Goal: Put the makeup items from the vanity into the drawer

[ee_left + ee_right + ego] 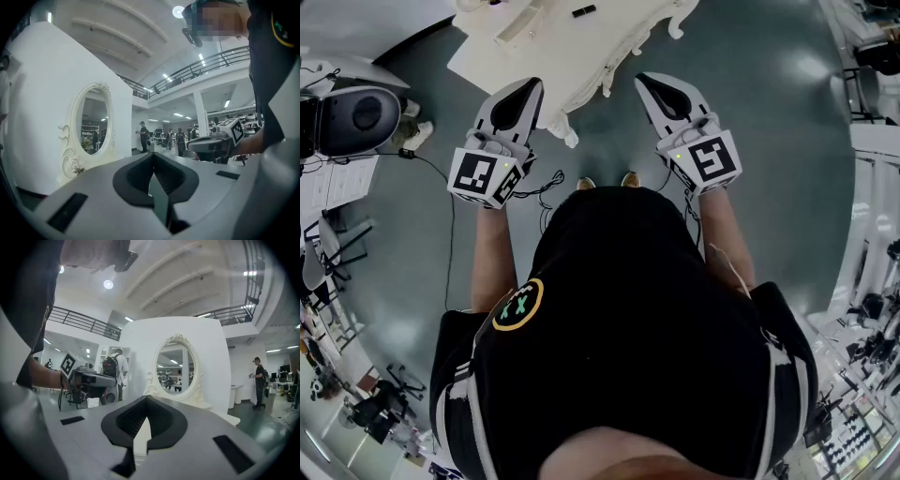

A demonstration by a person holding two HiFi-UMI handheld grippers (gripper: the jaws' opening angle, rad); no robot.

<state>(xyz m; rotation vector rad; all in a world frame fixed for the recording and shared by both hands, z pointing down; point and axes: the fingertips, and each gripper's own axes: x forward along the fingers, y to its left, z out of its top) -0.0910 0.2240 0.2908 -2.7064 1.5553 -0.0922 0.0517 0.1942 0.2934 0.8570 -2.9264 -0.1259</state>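
Observation:
The white vanity (581, 52) with carved legs stands at the top of the head view, and a small dark item (584, 10) lies on its top. Both grippers are held up in front of the person, short of the vanity's front edge. My left gripper (529, 87) is shut with nothing in it, and so is my right gripper (650, 82). The left gripper view shows its jaws (153, 157) meeting in front of the vanity's oval mirror (93, 123). My right gripper (145, 400) points at the same mirror (177, 363). I see no drawer.
A white panel (211, 357) backs the vanity. A round grey-and-white machine (352, 117) stands on the floor at the left, and cables (539, 187) trail near the person's feet. Shelving (872, 197) lines the right side. People stand in the hall behind.

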